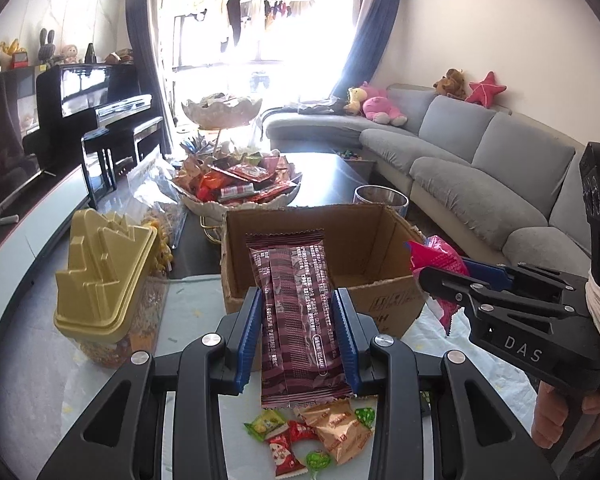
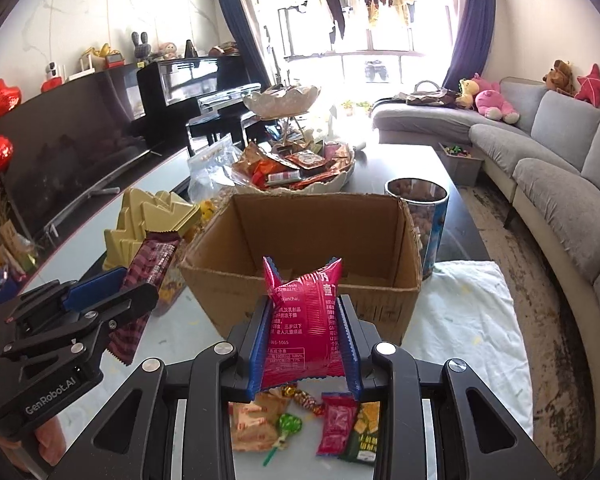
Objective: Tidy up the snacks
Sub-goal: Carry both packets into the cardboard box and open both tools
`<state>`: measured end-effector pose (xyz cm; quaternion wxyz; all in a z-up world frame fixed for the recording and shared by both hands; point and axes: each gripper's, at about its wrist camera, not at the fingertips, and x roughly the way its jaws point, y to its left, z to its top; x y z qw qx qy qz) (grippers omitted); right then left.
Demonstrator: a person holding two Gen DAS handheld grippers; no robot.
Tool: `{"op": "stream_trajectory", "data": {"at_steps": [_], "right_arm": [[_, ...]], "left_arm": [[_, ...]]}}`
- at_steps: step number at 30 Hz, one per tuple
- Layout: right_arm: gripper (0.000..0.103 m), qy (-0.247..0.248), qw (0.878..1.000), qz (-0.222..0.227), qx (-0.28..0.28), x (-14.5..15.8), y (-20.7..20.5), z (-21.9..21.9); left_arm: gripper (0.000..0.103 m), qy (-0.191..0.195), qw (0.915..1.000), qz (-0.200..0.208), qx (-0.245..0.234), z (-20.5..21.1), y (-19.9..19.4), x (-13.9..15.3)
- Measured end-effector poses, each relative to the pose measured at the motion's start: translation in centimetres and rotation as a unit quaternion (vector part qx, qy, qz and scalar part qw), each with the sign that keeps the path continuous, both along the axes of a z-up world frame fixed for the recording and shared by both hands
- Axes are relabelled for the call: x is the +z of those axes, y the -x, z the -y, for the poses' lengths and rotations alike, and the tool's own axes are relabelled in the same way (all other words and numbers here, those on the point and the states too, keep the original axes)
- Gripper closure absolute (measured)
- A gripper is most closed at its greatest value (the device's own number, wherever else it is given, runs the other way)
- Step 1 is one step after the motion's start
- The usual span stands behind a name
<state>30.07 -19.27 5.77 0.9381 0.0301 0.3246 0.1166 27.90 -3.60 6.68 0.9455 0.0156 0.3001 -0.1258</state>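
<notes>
In a bright living room, I hold both grippers raised in front of an open cardboard box standing on a pale cloth spread over the low table. My left gripper has its blue pads pressed narrowly onto a long maroon snack bar, which stands upright between them. My right gripper is clamped the same way on a puffy pink snack packet, its crimped top pointing up just before the box's near wall. Loose wrapped sweets lie scattered on the cloth below both tools.

To the left of the box sits a clear container with a stepped gold lid; behind the box, a two-tier scalloped white stand is heaped with packets, and a tall tin of nuts stands at the box's right rear corner.

Beyond the table, sunlight floods a wide window hung with laundry and framed by dark blue curtains. A grey sectional sofa with plush toys curves along the right wall; a black upright piano and a dark television line the left.
</notes>
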Motion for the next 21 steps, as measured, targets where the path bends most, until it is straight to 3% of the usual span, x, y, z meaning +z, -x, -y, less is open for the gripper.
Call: {"op": "stream_trajectory", "data": {"at_steps": [16,21], "right_arm": [[0.07,0.005,0.999,-0.05,-0.011,-0.2,-8.9,0.4],[0.067,0.011,0.998,-0.055,-0.017,-0.3,-10.3,0.3]], "left_arm": [[0.066,-0.023,0.9982,-0.055,0.0,1.3,-10.1,-0.4],[0.052,-0.033,0.9976,-0.056,0.022,1.2,-10.9,-0.6]]}}
